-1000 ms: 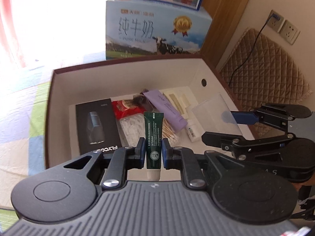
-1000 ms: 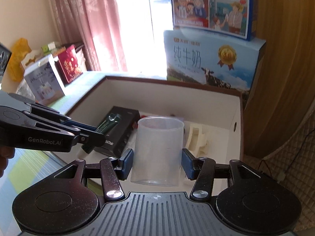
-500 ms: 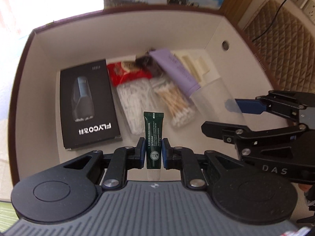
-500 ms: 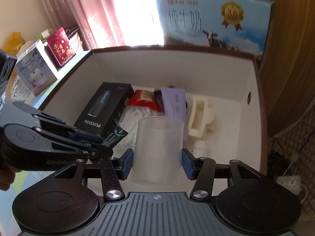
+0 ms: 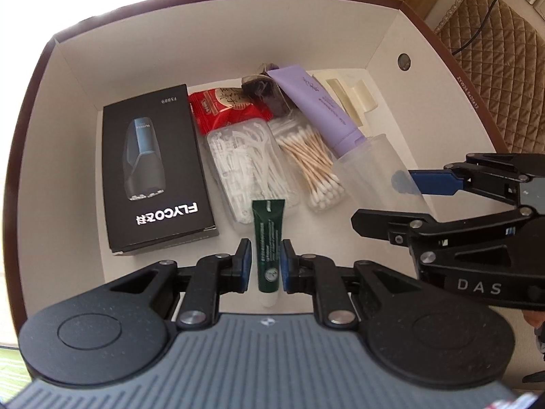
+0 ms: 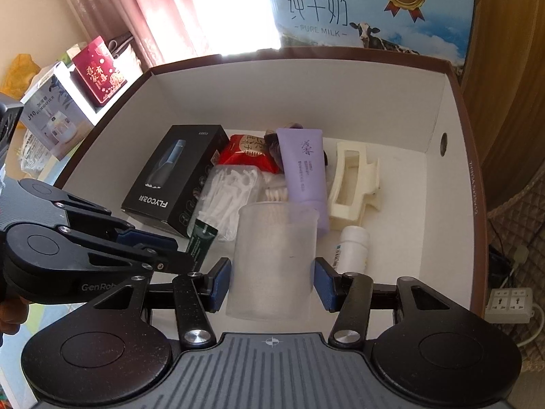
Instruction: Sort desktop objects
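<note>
Pink curtains [image 6: 112, 10] beside a sunlit window [image 6: 211, 6].

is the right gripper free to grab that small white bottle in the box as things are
Probably not: the right gripper is shut on the clear cup, so its jaws are occupied, though the white bottle lies unobstructed just ahead.

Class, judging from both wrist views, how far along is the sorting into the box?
Done: the shaver box, purple tube and cotton swabs already lie in the box. In hand: left gripper holds a green tube, right gripper a clear cup. Left: releasing both.
</note>
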Demonstrator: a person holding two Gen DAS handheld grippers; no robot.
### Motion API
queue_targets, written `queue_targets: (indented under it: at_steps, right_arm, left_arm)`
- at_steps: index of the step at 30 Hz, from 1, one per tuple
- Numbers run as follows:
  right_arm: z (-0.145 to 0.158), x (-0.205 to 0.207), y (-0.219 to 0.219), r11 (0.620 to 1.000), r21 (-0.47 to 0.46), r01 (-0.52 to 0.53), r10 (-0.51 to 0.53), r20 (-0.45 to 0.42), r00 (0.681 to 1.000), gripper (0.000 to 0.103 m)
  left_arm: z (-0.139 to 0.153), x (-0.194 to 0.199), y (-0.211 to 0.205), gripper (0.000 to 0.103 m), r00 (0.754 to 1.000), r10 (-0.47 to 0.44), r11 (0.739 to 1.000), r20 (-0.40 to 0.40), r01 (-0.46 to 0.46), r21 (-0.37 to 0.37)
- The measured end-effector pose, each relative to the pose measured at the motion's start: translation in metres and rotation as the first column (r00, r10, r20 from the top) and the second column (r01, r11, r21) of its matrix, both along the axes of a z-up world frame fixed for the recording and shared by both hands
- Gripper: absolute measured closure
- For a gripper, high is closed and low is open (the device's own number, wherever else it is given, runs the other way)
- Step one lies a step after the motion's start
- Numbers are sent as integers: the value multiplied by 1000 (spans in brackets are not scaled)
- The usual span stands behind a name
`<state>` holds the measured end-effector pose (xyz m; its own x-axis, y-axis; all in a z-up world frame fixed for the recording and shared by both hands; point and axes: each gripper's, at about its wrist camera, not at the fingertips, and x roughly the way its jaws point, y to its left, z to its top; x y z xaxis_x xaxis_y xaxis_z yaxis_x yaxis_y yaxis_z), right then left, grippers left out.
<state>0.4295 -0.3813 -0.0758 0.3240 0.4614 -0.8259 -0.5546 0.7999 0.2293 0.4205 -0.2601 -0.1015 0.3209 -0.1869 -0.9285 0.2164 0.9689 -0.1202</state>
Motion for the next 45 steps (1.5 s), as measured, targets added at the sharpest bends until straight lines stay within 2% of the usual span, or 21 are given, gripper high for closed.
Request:
queue_targets:
  at_steps: [2, 12, 15, 18, 20, 27, 29, 33, 36, 45]
  right_arm:
    - [0, -1, 1, 1000, 2, -4, 4, -1, 1000, 53]
    - [-1, -6, 5, 1000, 19, -1, 1, 6, 1000, 53]
    - [2, -8, 5, 999, 33, -8, 7, 4, 1000, 51]
    - [6, -13, 4, 999, 38, -2, 1, 13, 1000, 36]
    - [10, -17, 3, 999, 39, 7, -7, 21, 1000, 27]
    - [25, -30, 3, 999, 29, 16, -17, 60, 998, 10]
    - [31, -34, 3, 999, 27, 18, -20, 81, 997, 7]
    - [40, -42, 2, 999, 36, 23, -27, 110, 994, 5]
    - [48, -47, 1, 998, 46, 36, -41, 126, 991, 2]
    - [67, -75, -10, 993, 83, 82, -95, 171, 981, 2]
  left_arm:
    - [3, 0, 1, 81, 1000, 3, 1000, 9, -3, 4]
    - [20, -10, 19, 66, 997, 25, 998, 71, -29, 56]
    - [25, -14, 25, 58, 996, 37, 998, 83, -42, 57]
    - [31, -19, 30, 52, 994, 42, 997, 99, -48, 60]
    - [34, -22, 31, 42, 993, 43, 997, 110, -50, 60]
    - [47, -33, 30, 32, 987, 37, 997, 156, -47, 63]
    - [53, -37, 30, 23, 985, 35, 997, 170, -46, 61]
    - [63, -45, 29, 22, 978, 34, 996, 207, -51, 76]
    - [71, -51, 30, 17, 972, 38, 995, 231, -58, 79]
    - [89, -81, 40, 11, 955, 68, 991, 289, -98, 91]
